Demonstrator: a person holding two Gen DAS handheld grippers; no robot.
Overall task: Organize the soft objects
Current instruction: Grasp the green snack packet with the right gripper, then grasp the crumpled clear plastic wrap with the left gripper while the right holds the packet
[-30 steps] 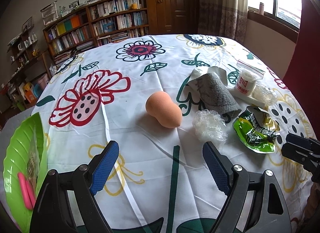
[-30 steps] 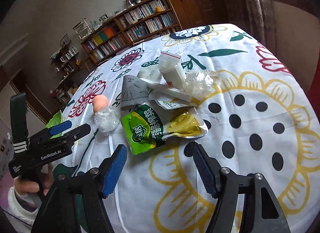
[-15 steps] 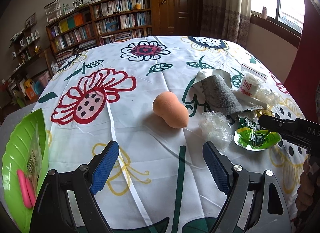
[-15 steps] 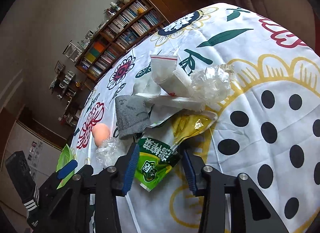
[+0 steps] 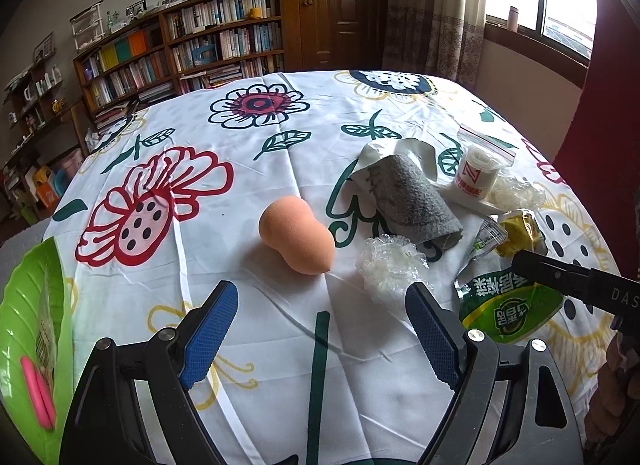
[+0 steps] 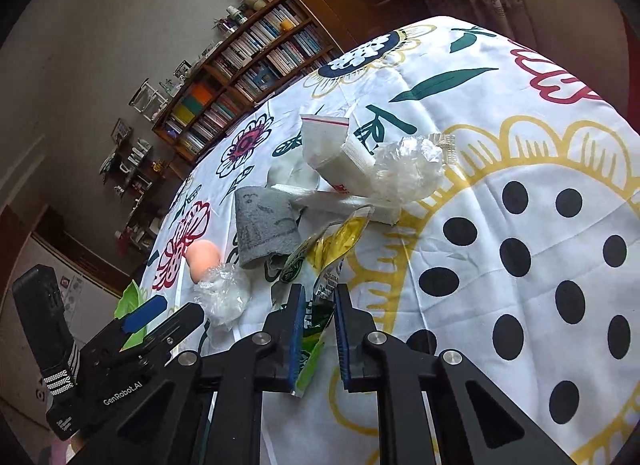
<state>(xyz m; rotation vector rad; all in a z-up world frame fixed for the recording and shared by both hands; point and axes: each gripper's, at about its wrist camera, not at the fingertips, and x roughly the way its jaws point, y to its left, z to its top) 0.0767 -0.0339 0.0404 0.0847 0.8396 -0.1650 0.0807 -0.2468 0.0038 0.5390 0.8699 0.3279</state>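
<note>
A green snack packet [image 6: 316, 321] stands crumpled between the jaws of my right gripper [image 6: 319, 293], which are closing and pinch its near end. From the left wrist view the packet [image 5: 504, 309] is lifted off the cloth at the right. My left gripper [image 5: 322, 293] is open and empty, just short of an orange beauty sponge [image 5: 296, 237] and a clear plastic wad [image 5: 390, 265]. A grey folded cloth [image 5: 412, 197] lies behind them. A white roll in a zip bag [image 5: 476, 177] is further right.
A green plate [image 5: 28, 325] holding a pink item [image 5: 36, 389] sits at the table's left edge. A second clear plastic wad [image 6: 408, 173] lies by the roll. The floral tablecloth [image 5: 248, 169] covers the table. Bookshelves stand beyond it.
My right gripper rolled, moved onto the green packet and closed from wide to a narrow pinch, crumpling and lifting the packet. My left gripper stayed open and nearly still.
</note>
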